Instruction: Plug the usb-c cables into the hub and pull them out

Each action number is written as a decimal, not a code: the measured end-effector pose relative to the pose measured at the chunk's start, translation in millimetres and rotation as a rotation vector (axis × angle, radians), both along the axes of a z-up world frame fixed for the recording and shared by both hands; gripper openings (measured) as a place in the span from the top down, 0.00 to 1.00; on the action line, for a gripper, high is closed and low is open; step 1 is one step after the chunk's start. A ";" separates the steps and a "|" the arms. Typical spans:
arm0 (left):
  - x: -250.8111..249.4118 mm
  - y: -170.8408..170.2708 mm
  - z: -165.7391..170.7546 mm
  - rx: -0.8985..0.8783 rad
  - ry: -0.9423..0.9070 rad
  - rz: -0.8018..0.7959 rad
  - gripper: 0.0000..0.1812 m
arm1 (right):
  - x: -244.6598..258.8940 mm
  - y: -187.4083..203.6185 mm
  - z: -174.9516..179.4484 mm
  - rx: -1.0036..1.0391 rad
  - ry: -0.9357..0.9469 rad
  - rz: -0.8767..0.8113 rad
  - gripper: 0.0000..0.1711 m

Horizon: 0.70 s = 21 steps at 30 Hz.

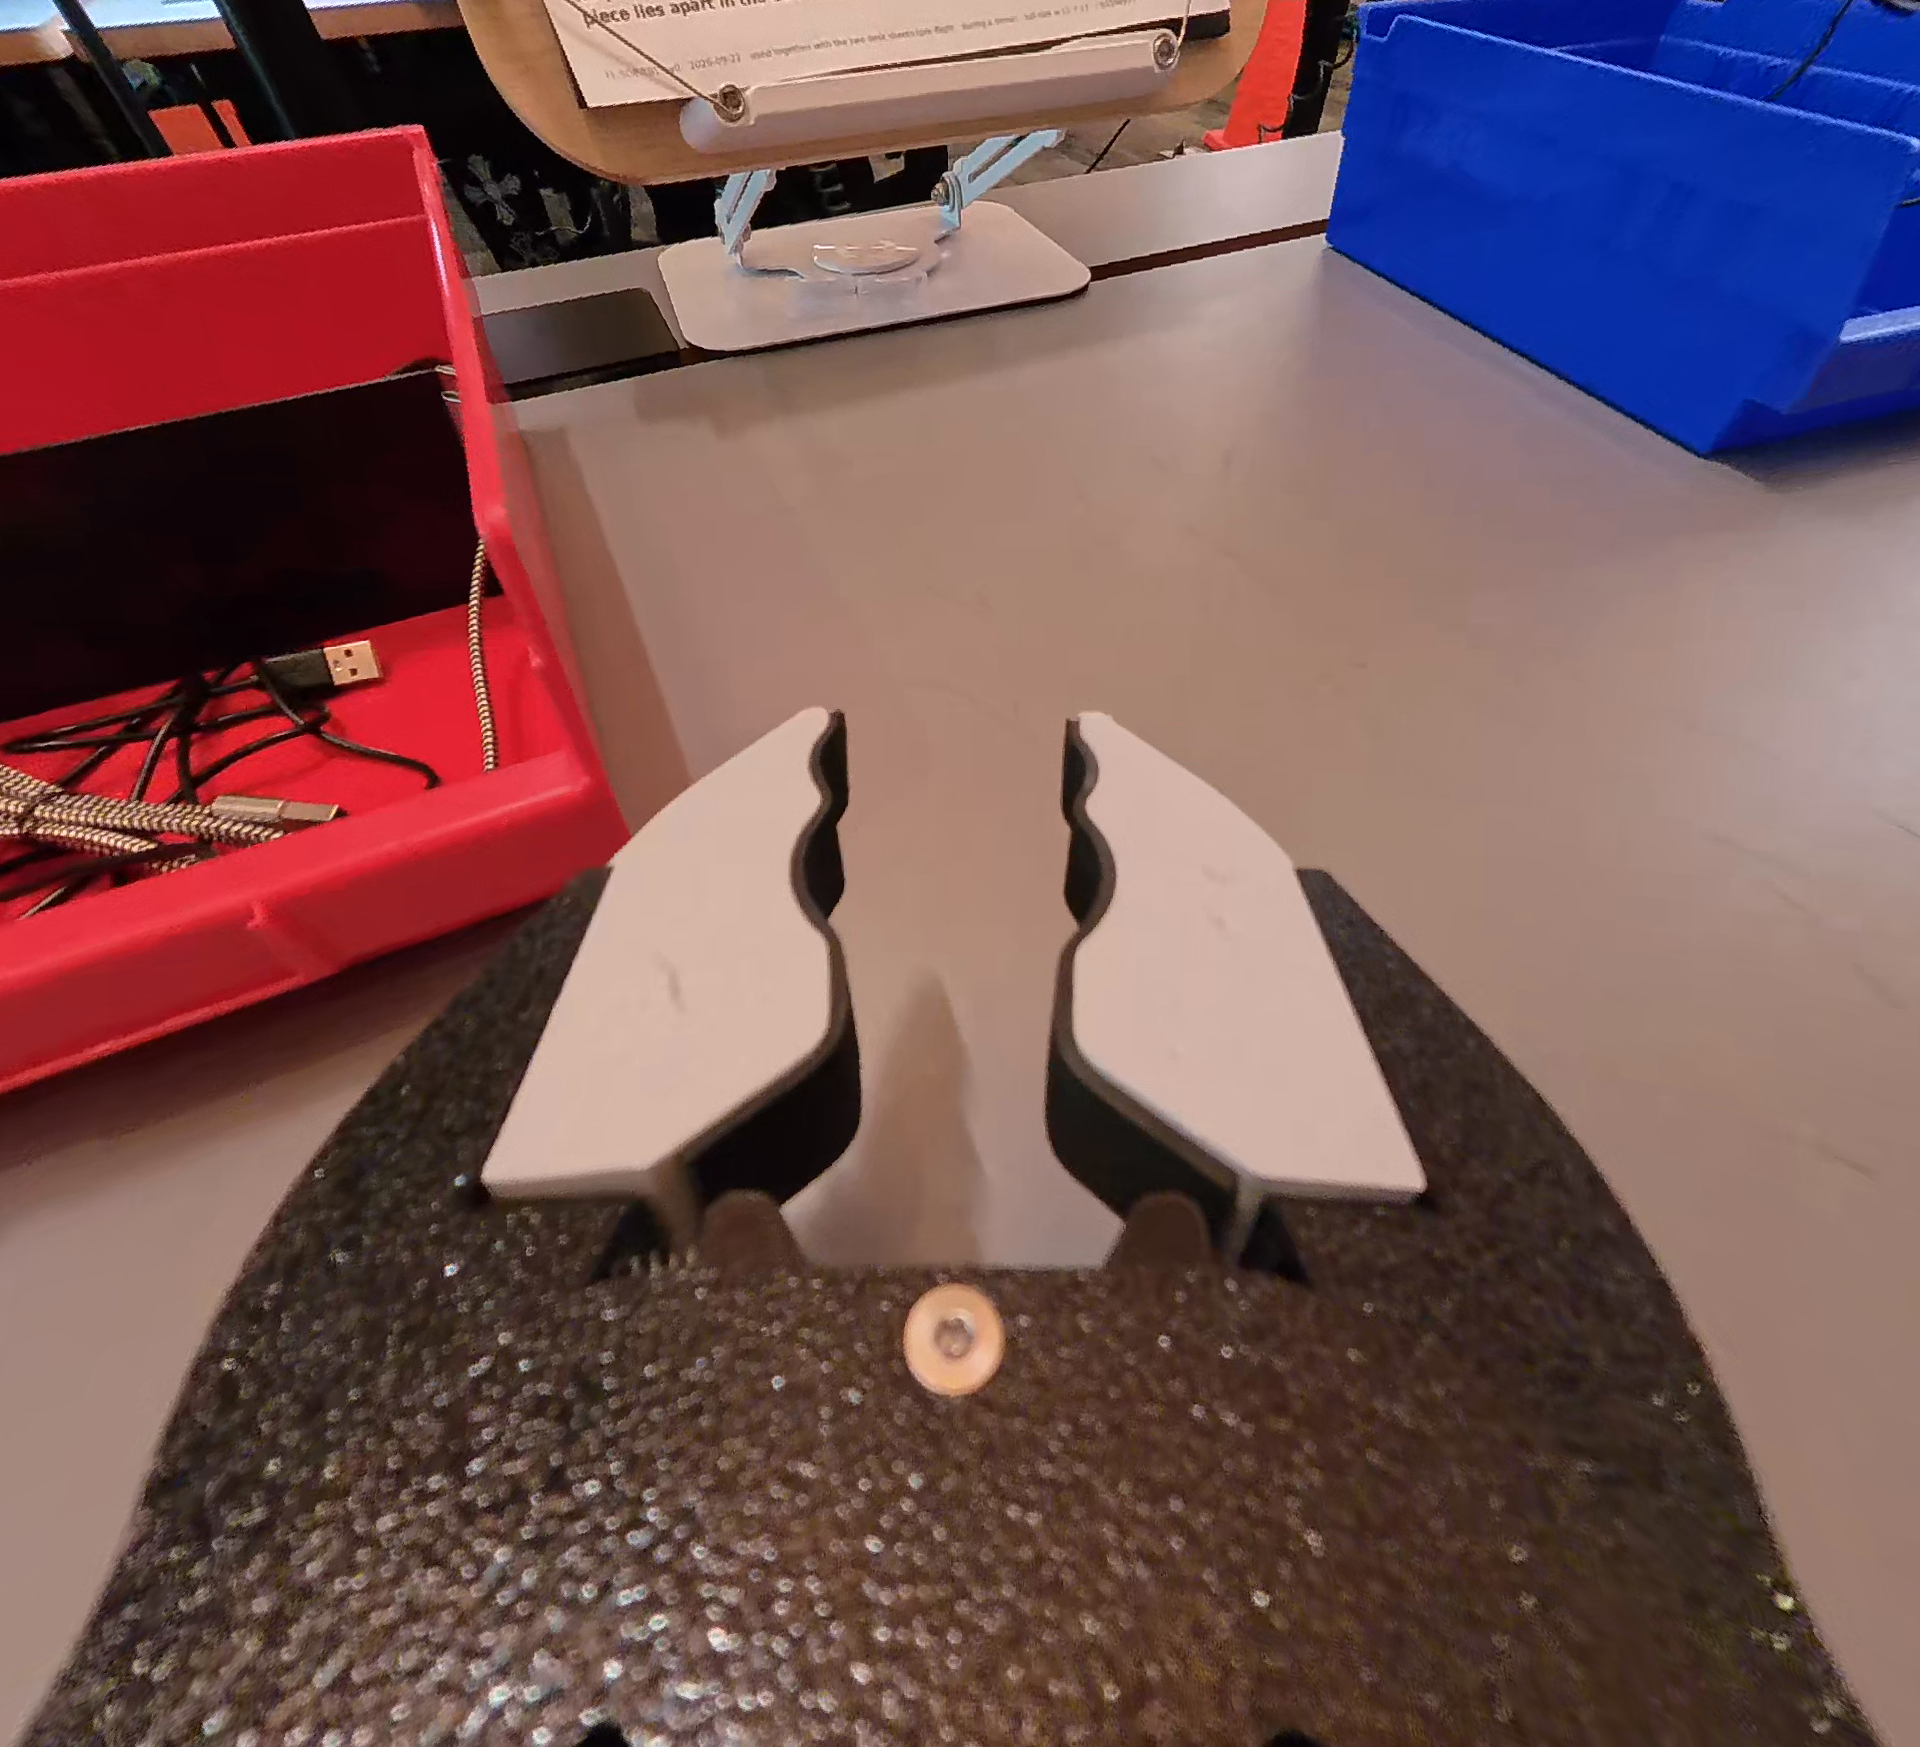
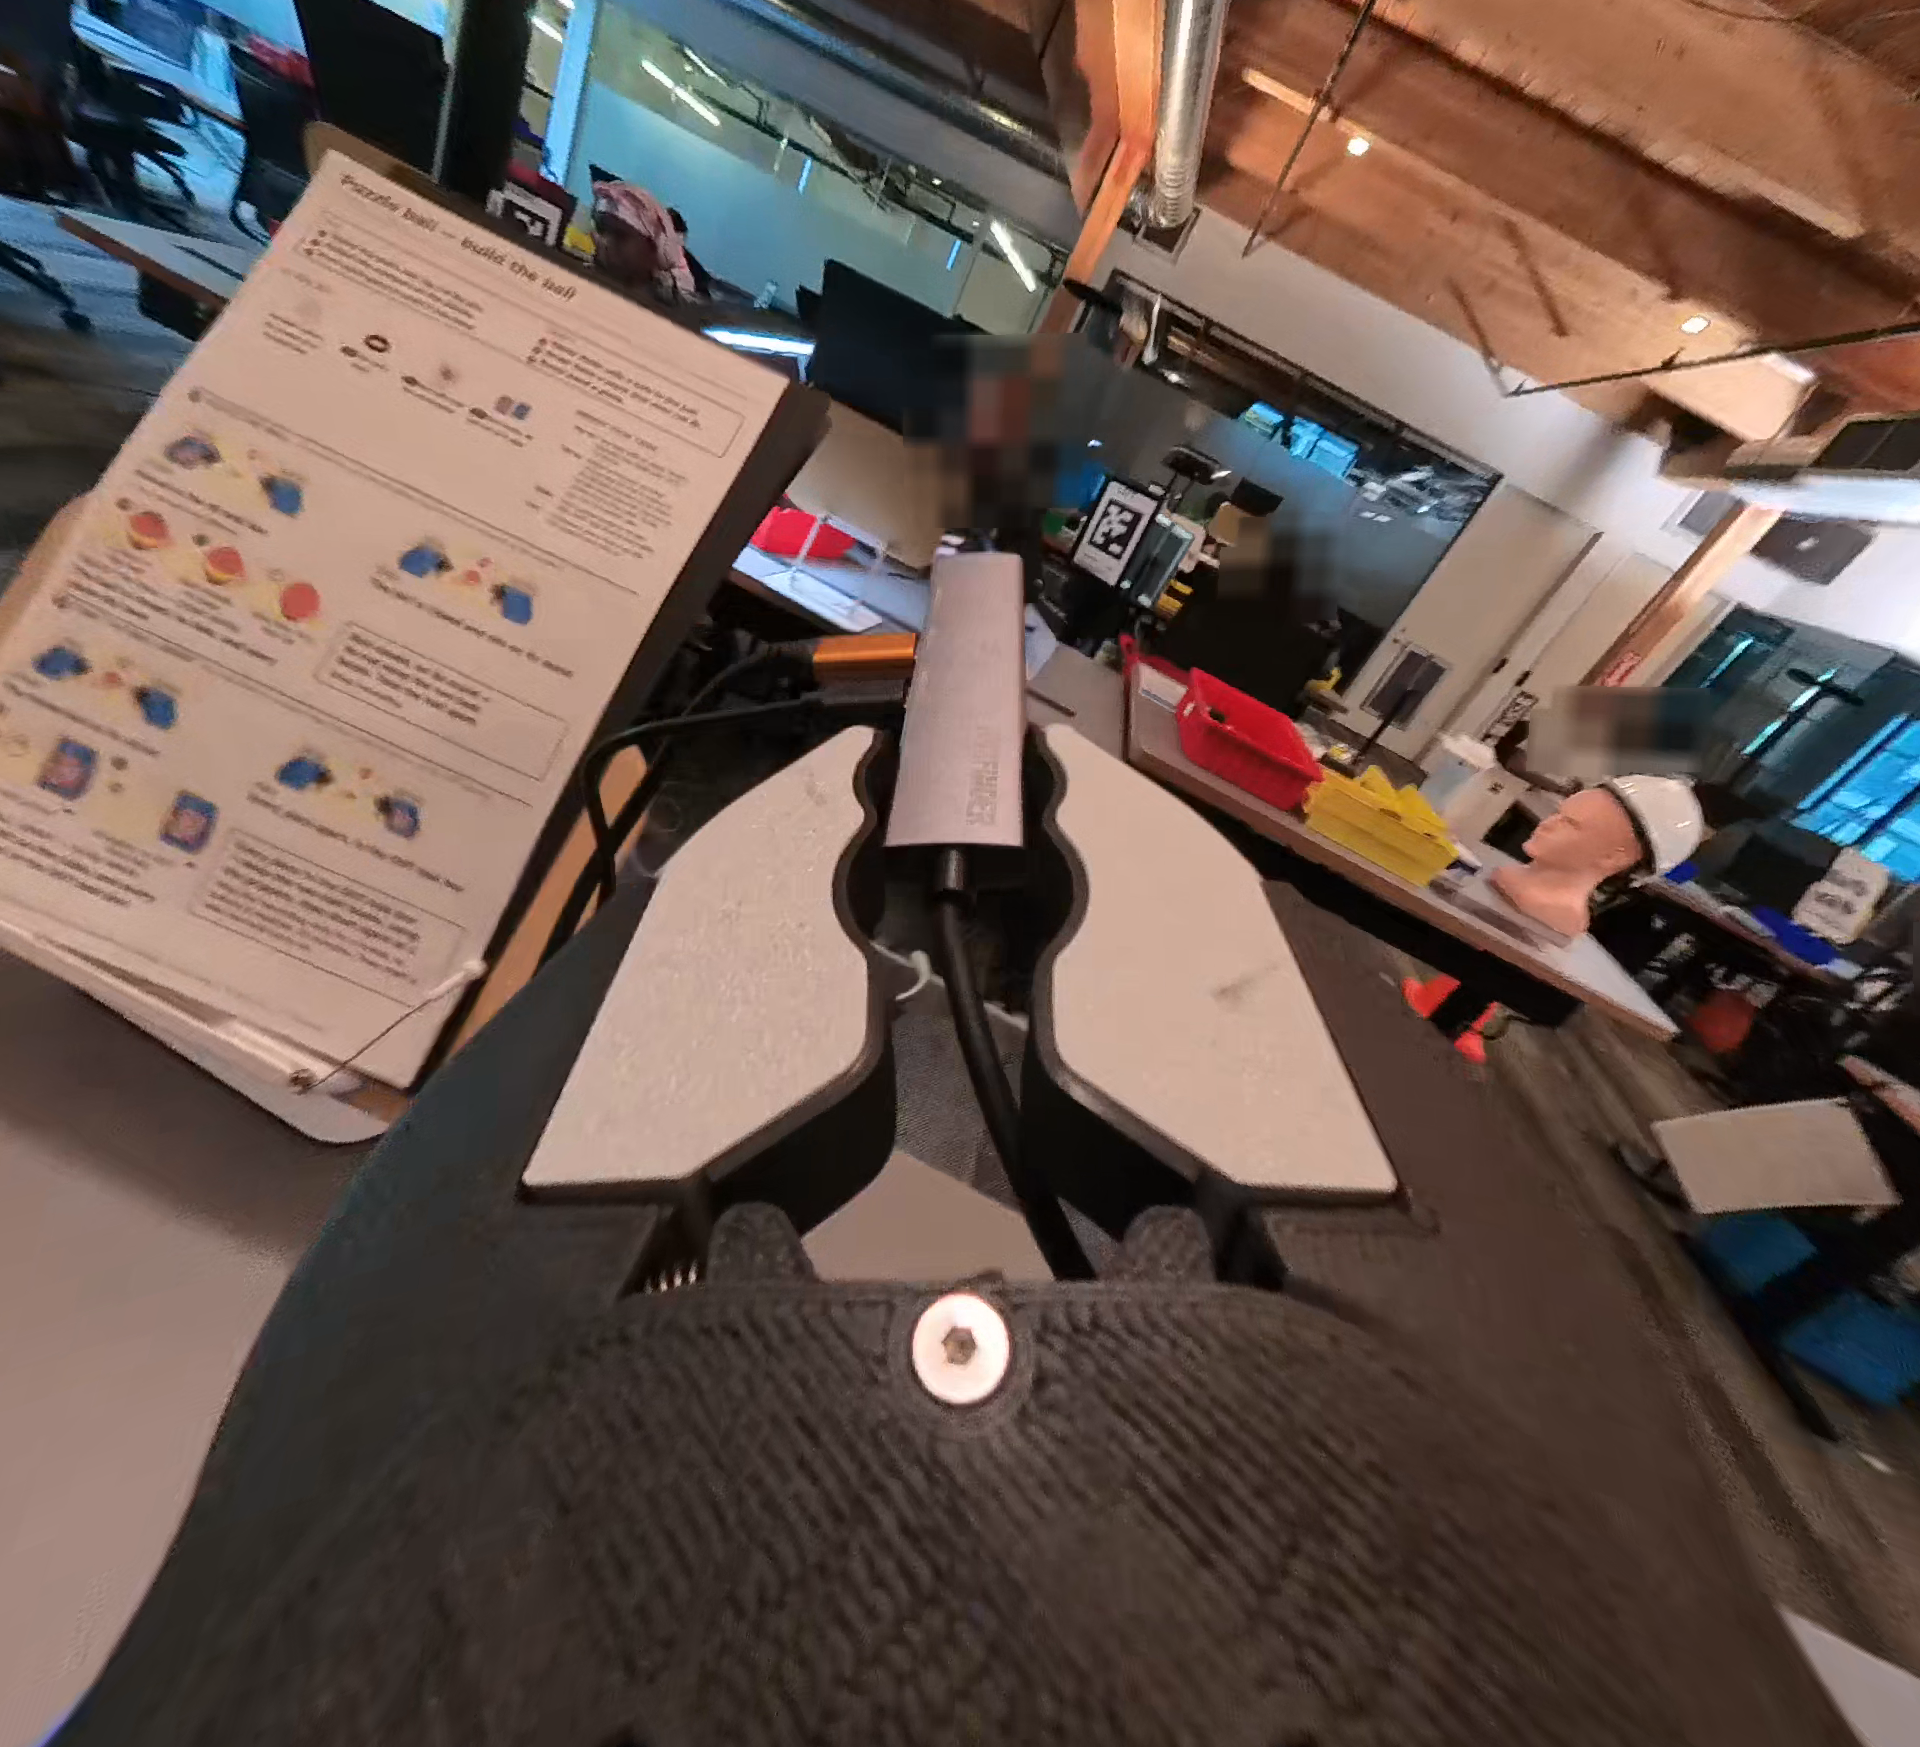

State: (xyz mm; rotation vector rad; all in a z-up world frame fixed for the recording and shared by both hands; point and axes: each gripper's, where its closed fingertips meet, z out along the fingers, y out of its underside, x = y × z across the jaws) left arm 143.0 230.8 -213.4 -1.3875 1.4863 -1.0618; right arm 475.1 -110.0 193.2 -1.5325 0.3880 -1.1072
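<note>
2 grey fingers of the left gripper (image 1: 951,762) stand parted over bare grey table (image 1: 1299,658), nothing between them. Open tabletop runs ahead of the tips to the foot of a document stand (image 1: 873,274) at the far edge. Left of the fingers, a red bin (image 1: 312,908) holds loose cables (image 1: 208,762), 1 with a USB plug (image 1: 348,663); ahead to the right sits a blue bin (image 1: 1621,243).

In the right wrist view, the right gripper (image 2: 956,752) clamps the grey hub (image 2: 961,710) between its fingertips, raised and pointing forward. An orange-collared plug (image 2: 862,658) sits in the hub's left side; the hub's black lead (image 2: 987,1053) trails back between the fingers. An instruction sheet (image 2: 343,637) stands just left.
</note>
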 end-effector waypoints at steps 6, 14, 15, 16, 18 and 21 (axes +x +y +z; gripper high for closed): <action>0.6 -0.3 -1.2 -0.004 0.009 -0.005 0.79 | -48.3 -30.3 155.5 0.148 -0.252 -0.030 0.86; 2.4 -7.3 -6.0 0.063 0.038 -0.026 0.79 | -92.3 -45.9 270.6 0.047 -0.430 -0.142 0.86; 2.3 -8.1 -5.9 0.071 0.037 -0.028 0.79 | -94.0 -45.9 275.3 0.039 -0.433 -0.149 0.86; 2.1 -8.6 -5.7 0.079 0.034 -0.028 0.79 | -94.8 -45.6 279.4 0.033 -0.434 -0.153 0.85; 1.5 -9.6 -4.9 0.087 0.027 -0.030 0.79 | -93.2 -47.0 286.4 0.014 -0.440 -0.175 0.86; 0.8 -9.6 -3.7 0.084 0.018 -0.029 0.80 | -90.0 -55.4 303.2 -0.012 -0.464 -0.233 0.86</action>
